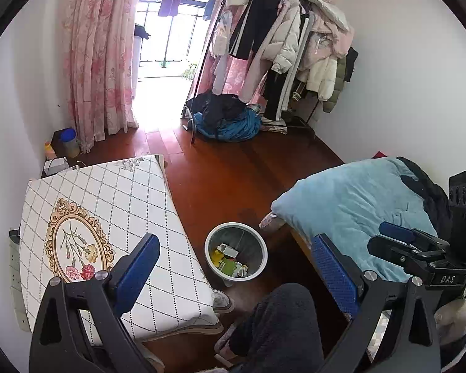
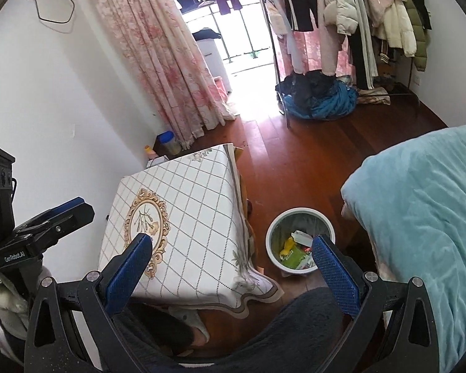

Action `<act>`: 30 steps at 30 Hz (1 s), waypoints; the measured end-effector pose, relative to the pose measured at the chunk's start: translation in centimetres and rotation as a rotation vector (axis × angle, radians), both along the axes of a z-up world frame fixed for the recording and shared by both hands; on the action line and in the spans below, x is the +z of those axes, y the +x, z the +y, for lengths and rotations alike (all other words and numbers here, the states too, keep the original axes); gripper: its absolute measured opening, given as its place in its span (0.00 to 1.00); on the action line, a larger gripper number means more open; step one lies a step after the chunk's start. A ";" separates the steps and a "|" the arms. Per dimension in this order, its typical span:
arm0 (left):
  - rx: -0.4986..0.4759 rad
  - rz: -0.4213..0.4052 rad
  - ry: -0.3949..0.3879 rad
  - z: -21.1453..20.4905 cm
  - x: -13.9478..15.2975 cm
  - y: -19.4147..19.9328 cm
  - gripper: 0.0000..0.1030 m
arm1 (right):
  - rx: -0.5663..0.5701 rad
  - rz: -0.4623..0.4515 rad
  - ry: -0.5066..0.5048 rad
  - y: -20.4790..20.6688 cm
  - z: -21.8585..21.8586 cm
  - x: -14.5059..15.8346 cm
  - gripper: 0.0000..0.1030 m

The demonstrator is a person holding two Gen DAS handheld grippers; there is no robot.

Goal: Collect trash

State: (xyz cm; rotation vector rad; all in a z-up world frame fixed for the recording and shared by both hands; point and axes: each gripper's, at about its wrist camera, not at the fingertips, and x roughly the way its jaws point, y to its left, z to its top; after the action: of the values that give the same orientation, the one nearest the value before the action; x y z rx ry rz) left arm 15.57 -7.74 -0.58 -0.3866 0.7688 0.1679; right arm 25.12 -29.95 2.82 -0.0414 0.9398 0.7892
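Blue-padded and spread wide, my left gripper [image 1: 233,276] and right gripper [image 2: 233,267] both hang empty above my lap. At twelve o'clock from the left one stands one round white plastic waste bin [image 1: 261,259] on the wooden floor, several wrappers and cartons already inside. One checked tablecloth-covered table [image 1: 133,199] at ten o'clock looks bare, so collecting seems nearly finished.

Both black-framed grippers carry 2 blue textured fingers [image 1: 136,267] with silver screws; the person wears fuzzy dark-grey trousers [image 1: 279,323].
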 end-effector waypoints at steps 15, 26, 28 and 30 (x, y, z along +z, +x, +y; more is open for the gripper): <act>-0.011 -0.022 -0.004 -0.4 0.8 -0.5 1.00 | 0.009 0.000 0.000 -0.4 0.2 0.6 1.00; -0.017 -0.051 -0.009 -1.0 1.9 -1.0 1.00 | 0.022 -0.038 0.004 -0.9 -0.9 2.3 1.00; -0.024 -0.056 -0.009 -1.1 2.2 -1.1 1.00 | 0.021 -0.040 0.007 -0.9 -1.2 2.4 1.00; -0.025 -0.061 -0.006 -1.2 2.3 -1.2 1.00 | 0.020 -0.046 0.006 -1.0 -1.4 2.5 1.00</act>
State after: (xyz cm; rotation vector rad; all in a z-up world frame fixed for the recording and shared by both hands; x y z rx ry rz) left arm 14.42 -8.97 1.75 -0.3861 0.7139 0.1301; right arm 24.16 -31.38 5.29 -0.0633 0.8944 0.8069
